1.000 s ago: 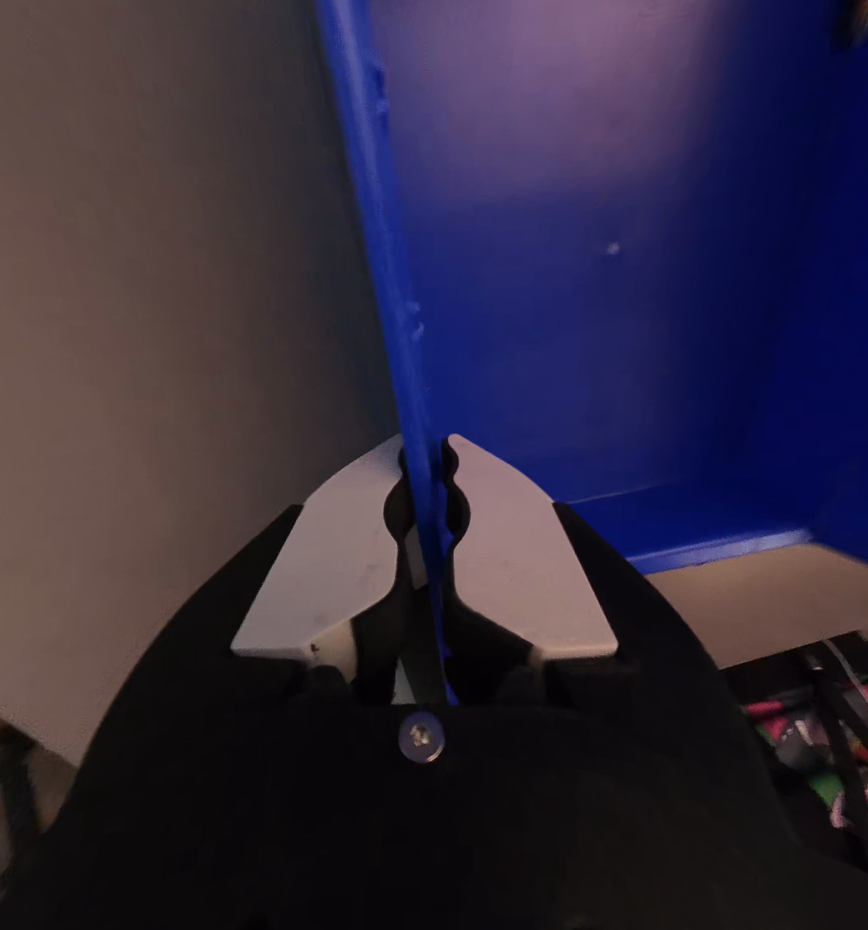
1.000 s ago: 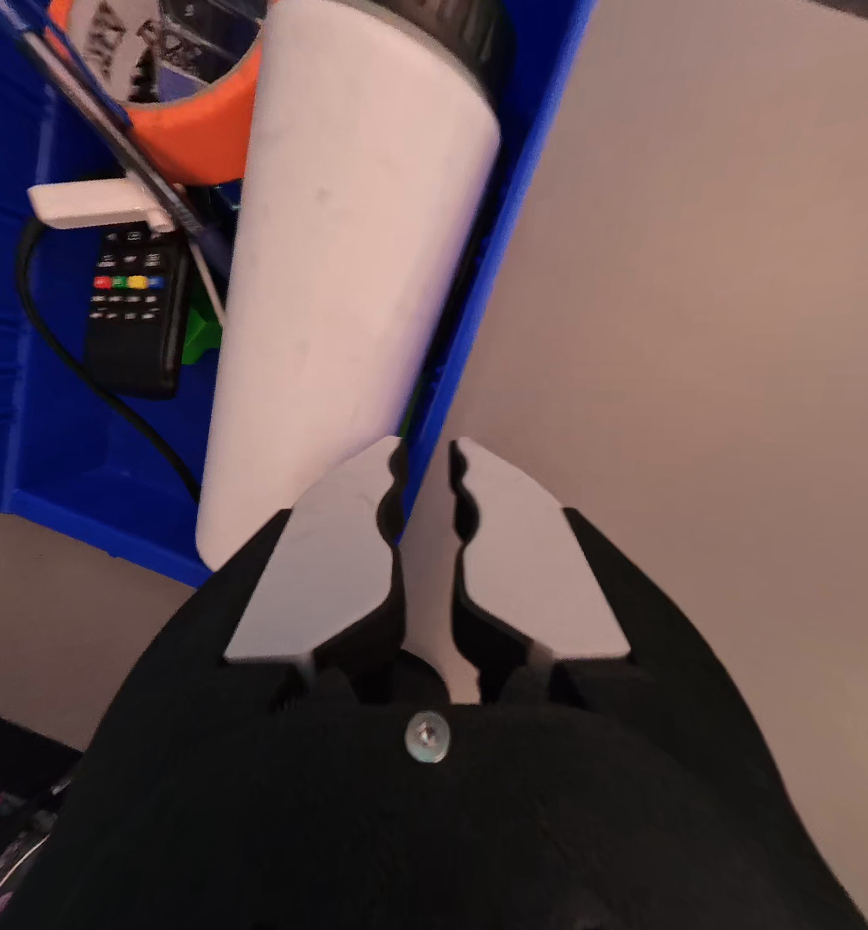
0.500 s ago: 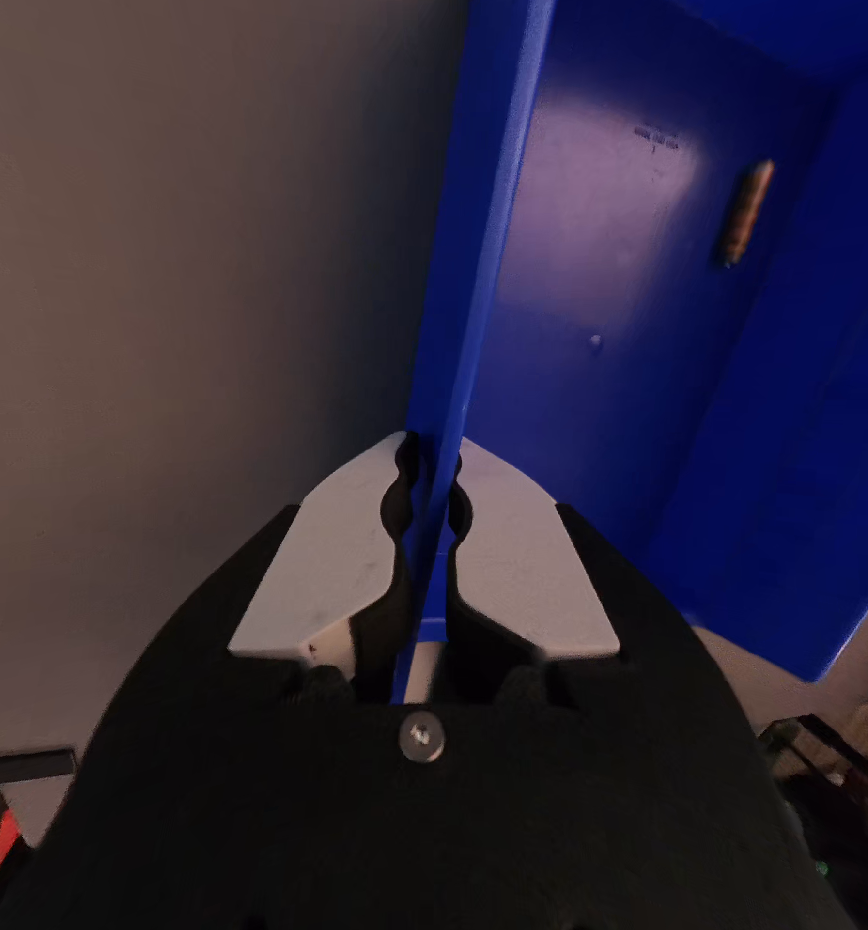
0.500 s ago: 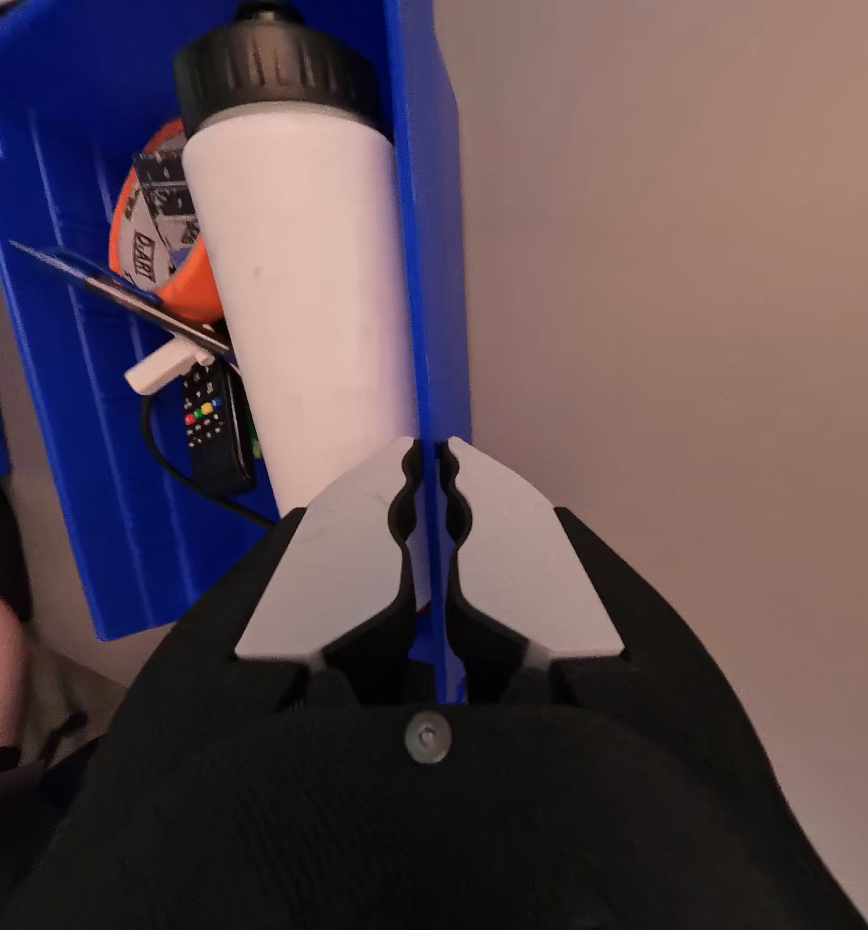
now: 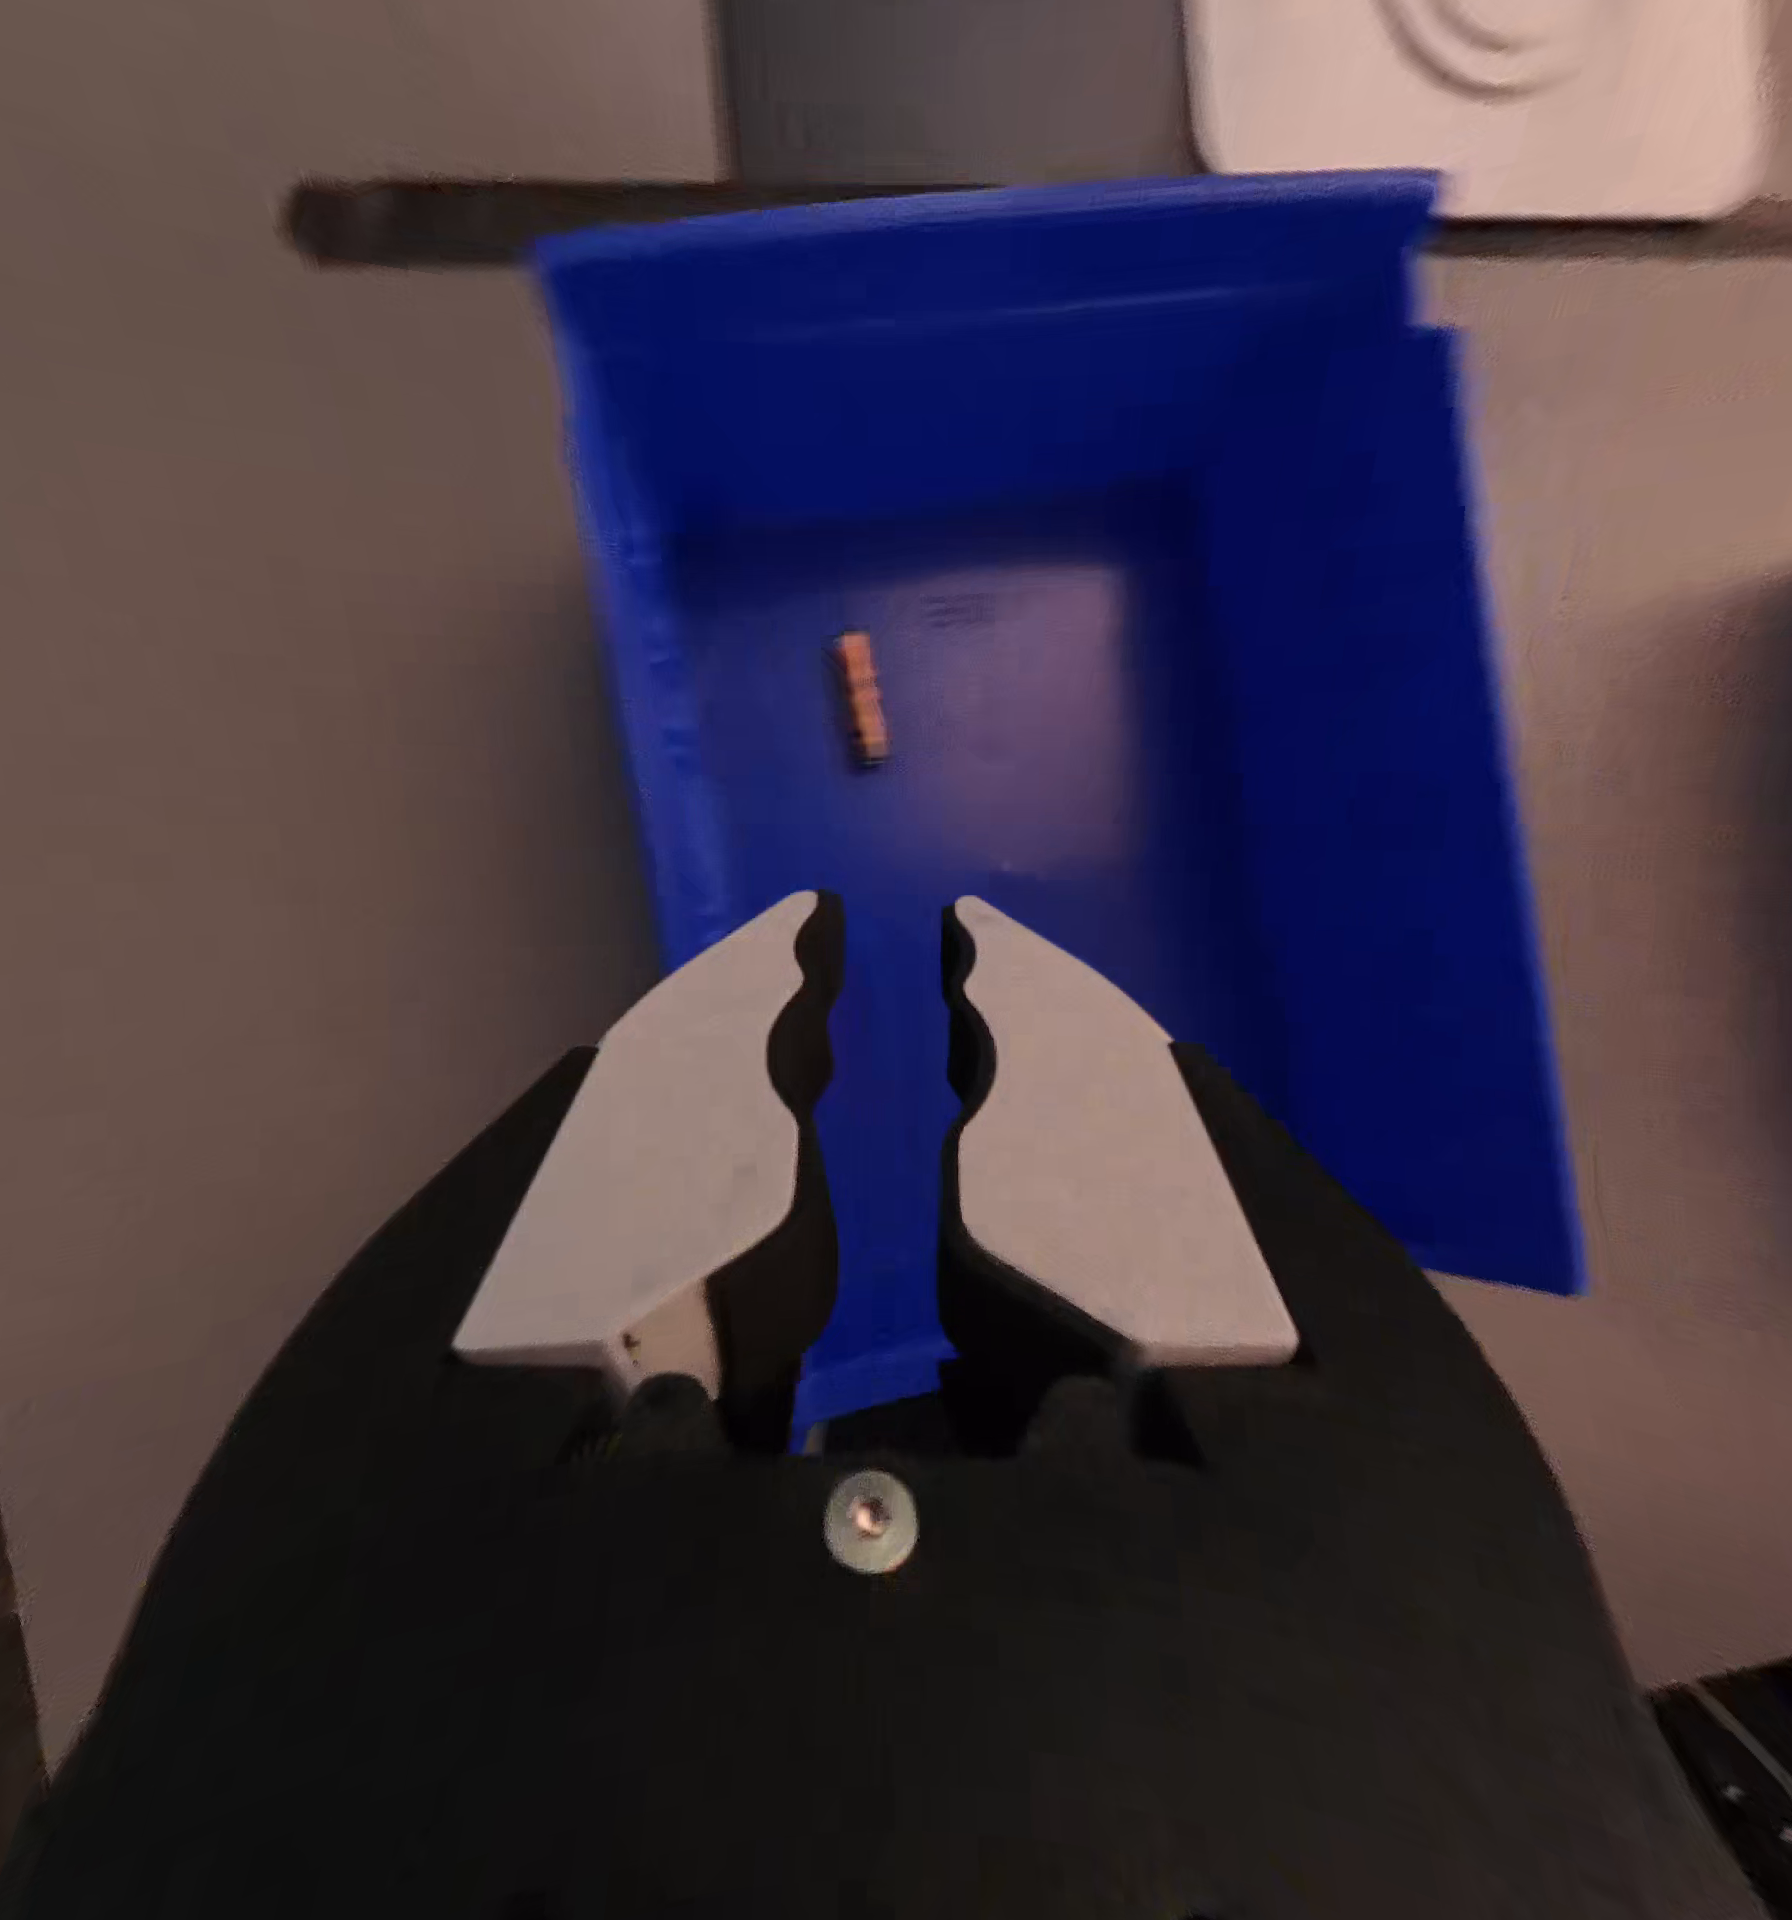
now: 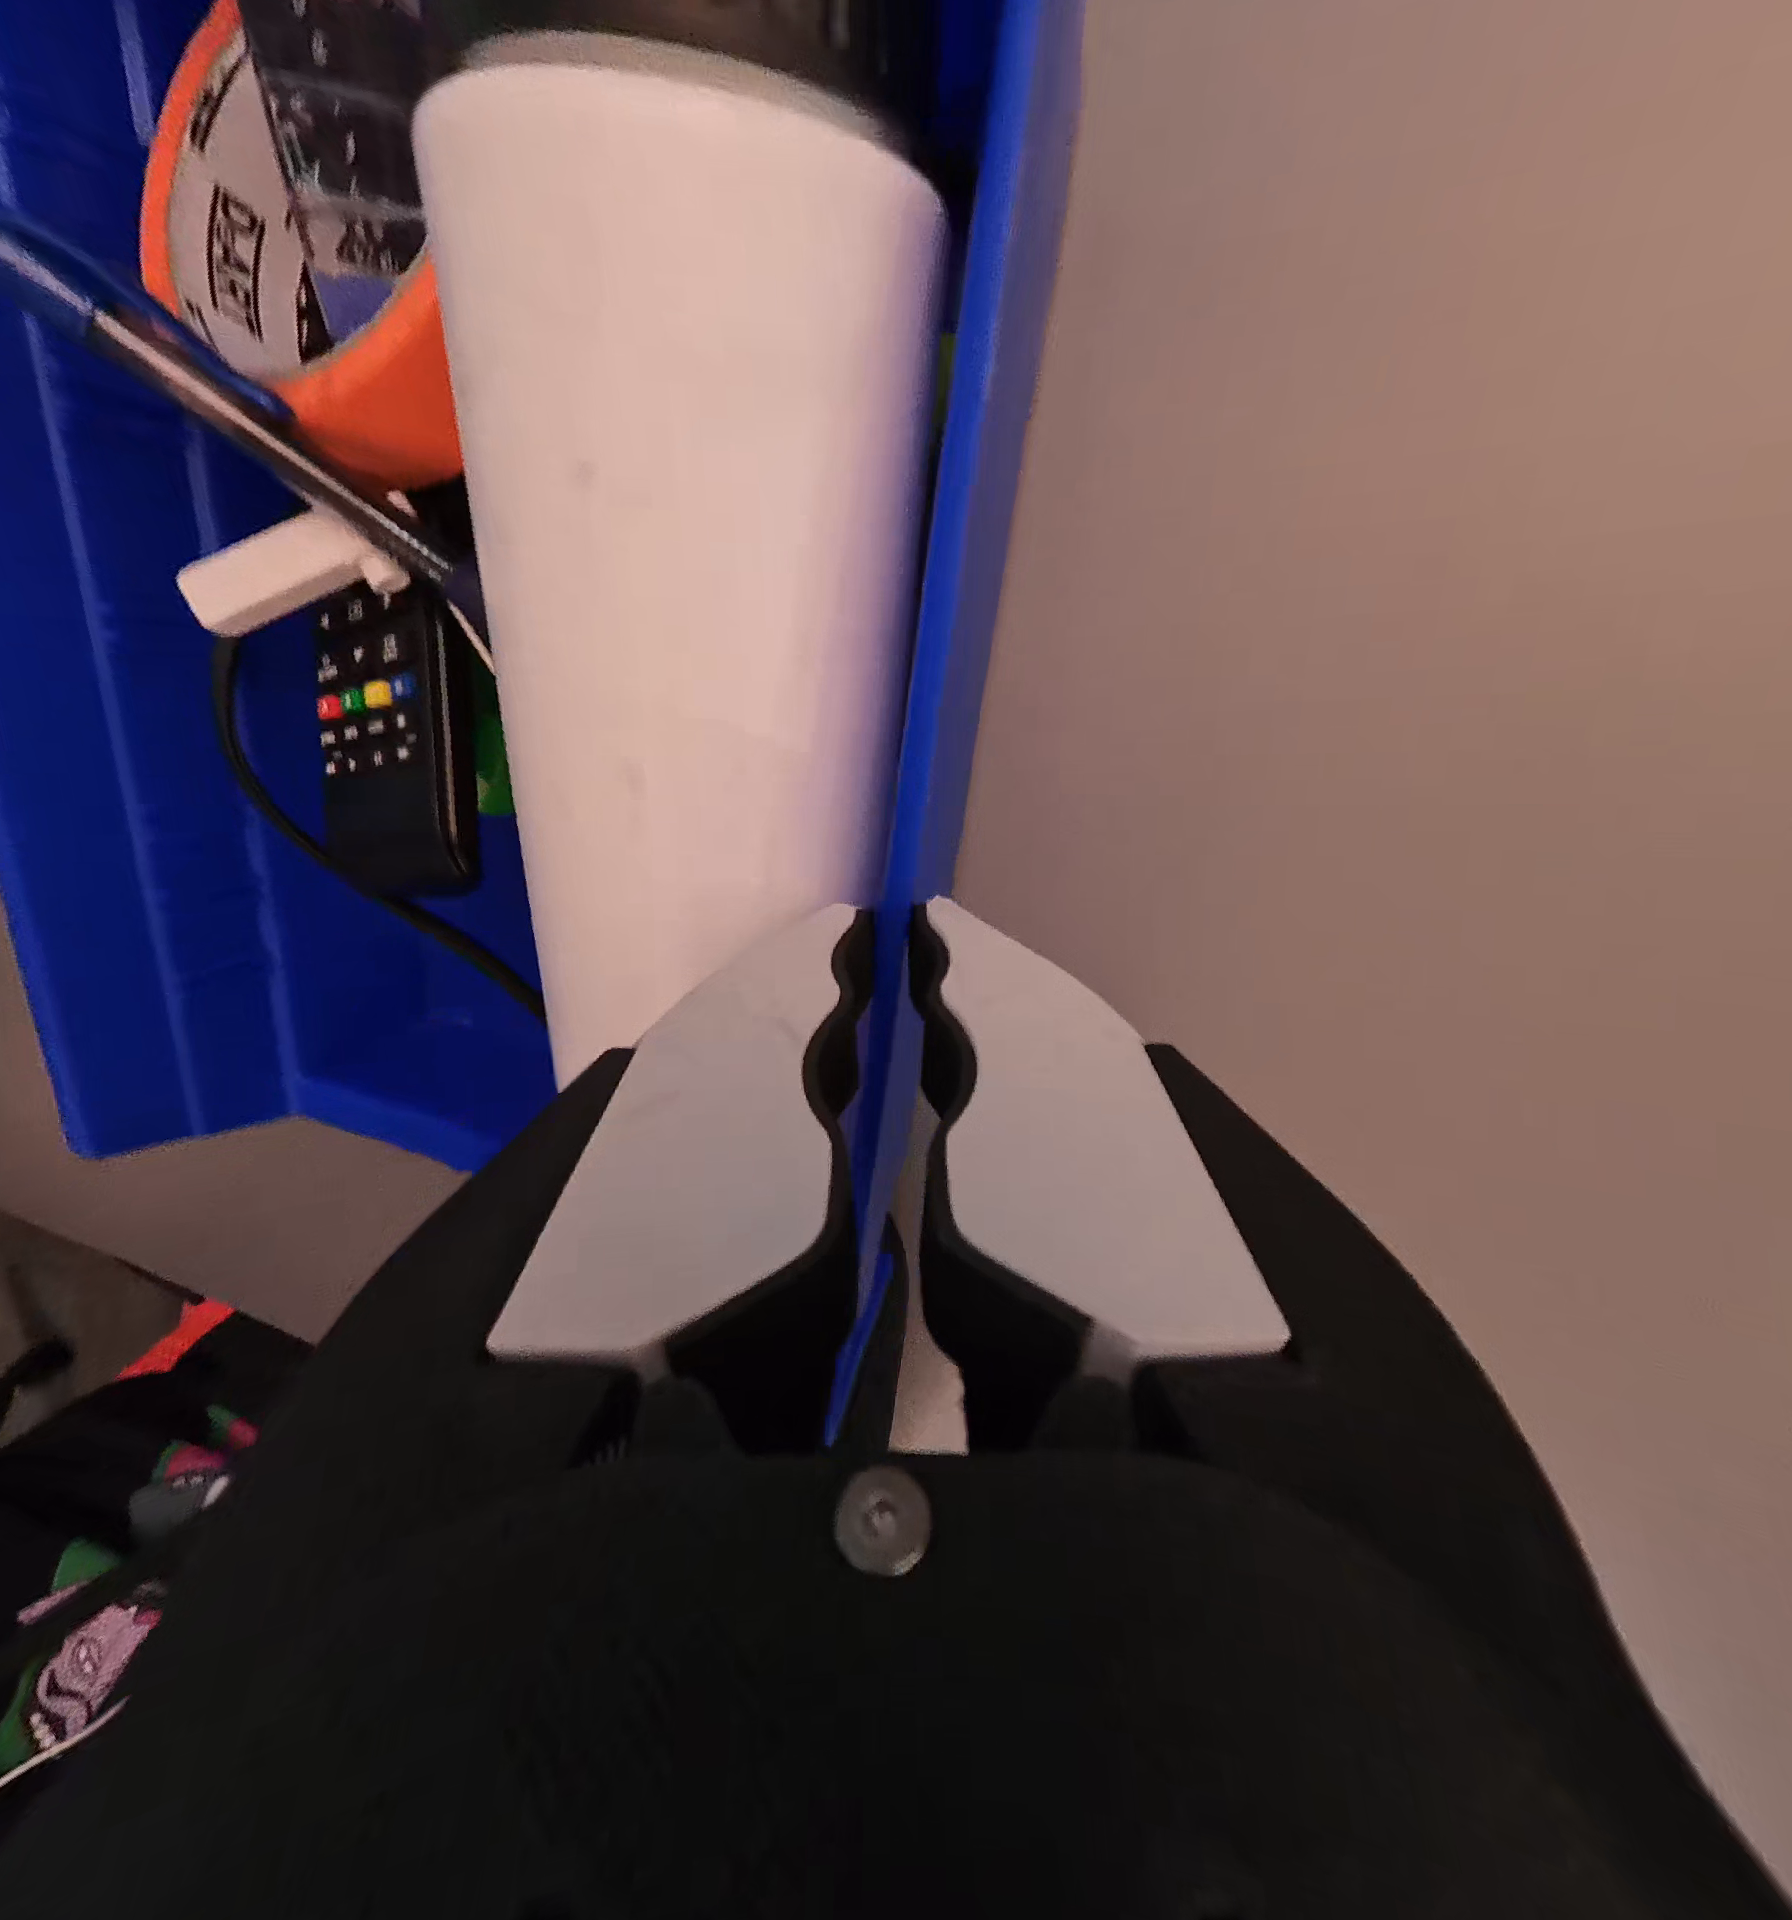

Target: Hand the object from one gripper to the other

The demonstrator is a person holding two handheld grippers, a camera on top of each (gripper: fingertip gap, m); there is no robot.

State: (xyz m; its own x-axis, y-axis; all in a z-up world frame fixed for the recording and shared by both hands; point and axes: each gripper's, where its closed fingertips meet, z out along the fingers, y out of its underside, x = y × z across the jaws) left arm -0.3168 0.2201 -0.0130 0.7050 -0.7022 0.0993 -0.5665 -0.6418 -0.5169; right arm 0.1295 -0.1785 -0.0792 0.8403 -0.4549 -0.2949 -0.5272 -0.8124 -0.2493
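My left gripper [image 5: 889,914] is shut on the near wall of a blue bin [image 5: 1339,831], which fills the gap between the jaws. I look into this bin's open top. It holds only a small brown piece [image 5: 861,701]. My right gripper [image 6: 892,920] is shut on the thin side wall of a second blue bin [image 6: 975,520], seen edge-on. That bin holds a white bottle [image 6: 694,520] with a black cap, an orange tape roll [image 6: 372,416], a black remote [image 6: 383,748], a white plug [image 6: 268,571] with a black cable [image 6: 279,810], and a blue-handled tool [image 6: 144,332].
Both bins are over a beige tabletop [image 6: 1443,727]. A dark strip [image 5: 404,223] runs behind the left bin, with a white moulded object [image 5: 1474,104] beyond it. Dark patterned fabric [image 6: 81,1662] lies below the table edge at lower left in the right wrist view. My hands' fingertips stand some 60 cm from each other.
The left view swung from the bin wall edge-on to looking into the bin's opening; its jaws stand slightly wider. The right gripper, open beside its bin's wall a second ago, closed on it.
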